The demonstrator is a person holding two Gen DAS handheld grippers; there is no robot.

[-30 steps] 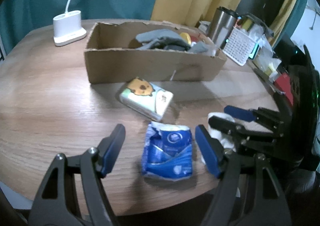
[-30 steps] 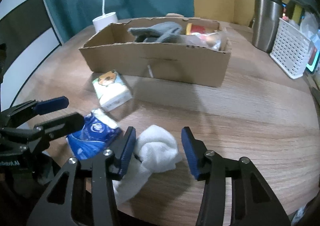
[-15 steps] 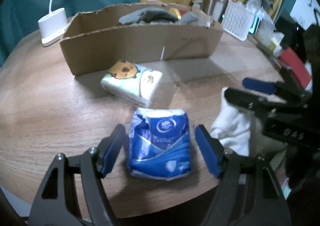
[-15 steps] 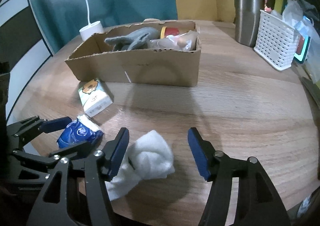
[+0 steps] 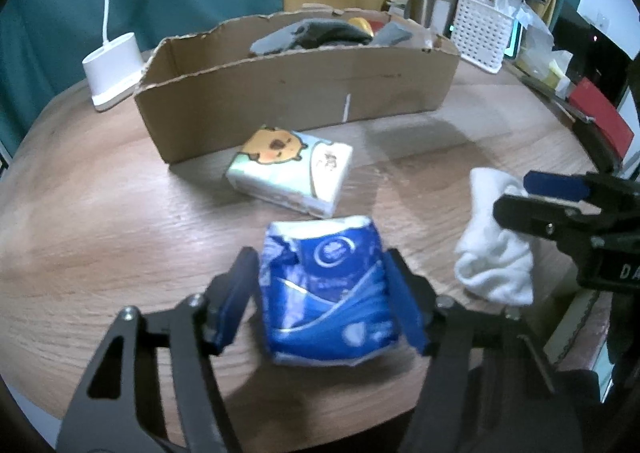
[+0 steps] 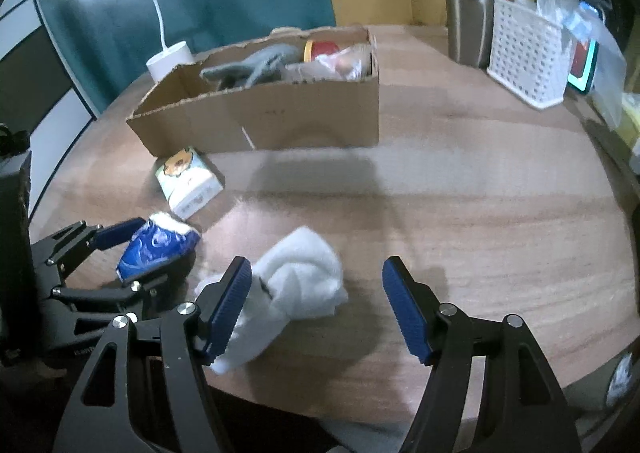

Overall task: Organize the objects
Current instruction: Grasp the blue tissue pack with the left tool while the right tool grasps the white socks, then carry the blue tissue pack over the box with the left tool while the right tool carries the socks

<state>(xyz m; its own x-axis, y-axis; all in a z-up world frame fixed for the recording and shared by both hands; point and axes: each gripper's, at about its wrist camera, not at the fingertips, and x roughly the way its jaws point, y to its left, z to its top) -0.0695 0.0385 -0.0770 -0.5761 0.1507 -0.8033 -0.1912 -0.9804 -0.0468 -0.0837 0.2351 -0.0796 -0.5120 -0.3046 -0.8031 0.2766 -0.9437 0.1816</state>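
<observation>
My left gripper (image 5: 322,299) has just been closing, clamped on one blue tissue pack (image 5: 329,293) at the table's (image 6: 480,221) near edge; my right gripper (image 6: 316,307) has just been opening, spread around one white sock (image 6: 298,283); one cartoon tissue pack (image 5: 290,171) lies before one cardboard box (image 5: 296,89).

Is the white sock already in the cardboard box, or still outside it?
Outside. The white sock lies bunched on the table, in front of the cardboard box, between the open right gripper fingers.
</observation>
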